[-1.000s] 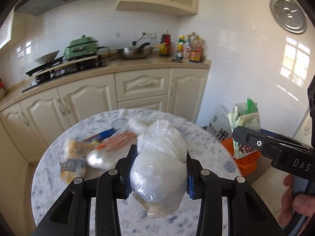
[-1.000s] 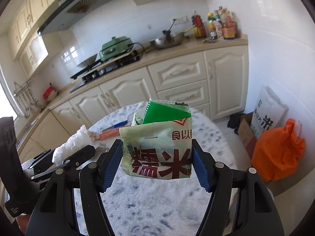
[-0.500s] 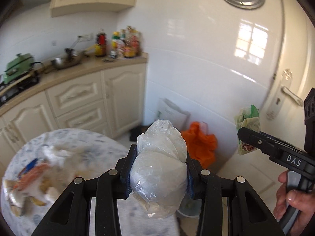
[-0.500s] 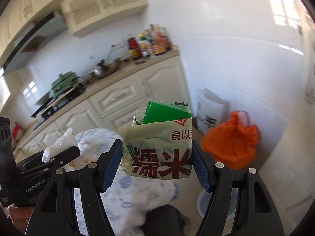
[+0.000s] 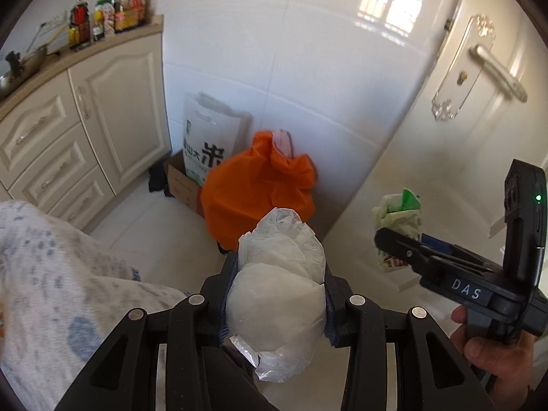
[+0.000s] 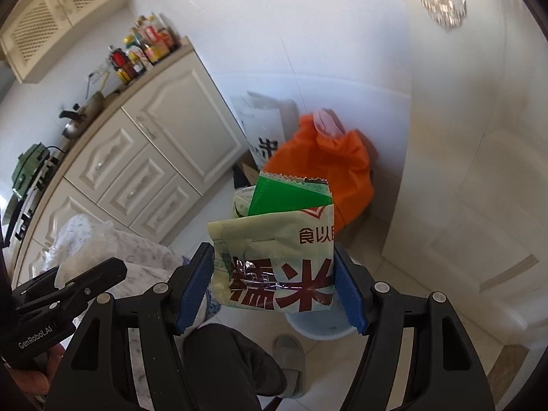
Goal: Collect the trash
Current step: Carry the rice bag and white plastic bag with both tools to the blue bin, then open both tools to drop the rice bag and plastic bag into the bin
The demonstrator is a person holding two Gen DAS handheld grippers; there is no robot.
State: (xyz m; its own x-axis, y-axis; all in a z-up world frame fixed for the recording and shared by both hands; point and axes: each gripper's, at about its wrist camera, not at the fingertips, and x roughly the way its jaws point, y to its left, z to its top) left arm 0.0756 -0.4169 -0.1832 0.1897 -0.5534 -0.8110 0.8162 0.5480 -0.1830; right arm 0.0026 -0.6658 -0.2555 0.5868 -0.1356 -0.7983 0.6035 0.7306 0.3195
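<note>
Translucent white crumpled plastic bag (image 5: 277, 284), balled up, is pinched between both fingers of the left claw (image 5: 275, 303), squeezed at its widest part so the loose ends spill out above and below; grip looks firm enough for carrying. Right claw (image 6: 272, 284) is pinching a pale green printed food packet with red characters and a green inner flap (image 6: 277, 250), held flat-on by its side edges, likely so the thin film doesn't slip out. Same packet shows in the left wrist view (image 5: 399, 219), sticking up from the right claw (image 5: 394, 239), with the person's right hand (image 5: 493, 352) on the handle. Both claws are up in the air, clear of the round speckled marble-pattern surface (image 5: 51, 274) at lower left, and aimed toward the room corner. Pale blue round bin (image 6: 320, 325) sits on the tiled floor right under the packet in the right wrist view, only its rim showing; that's probably the drop target. Orange stuffed plastic sack (image 5: 257, 195) and a white printed rice bag (image 5: 209, 144) lean against the white tiled wall behind it, near the cream cabinets (image 5: 113, 109). Grey slipper (image 6: 291, 356) stands just beside the bin. Judgement: carry phase, both pieces of trash in hand, release not yet done; next needs each claw lowered over the bin opening before spreading. Risk: light bag may cling to the pads or drift past the rim.
</note>
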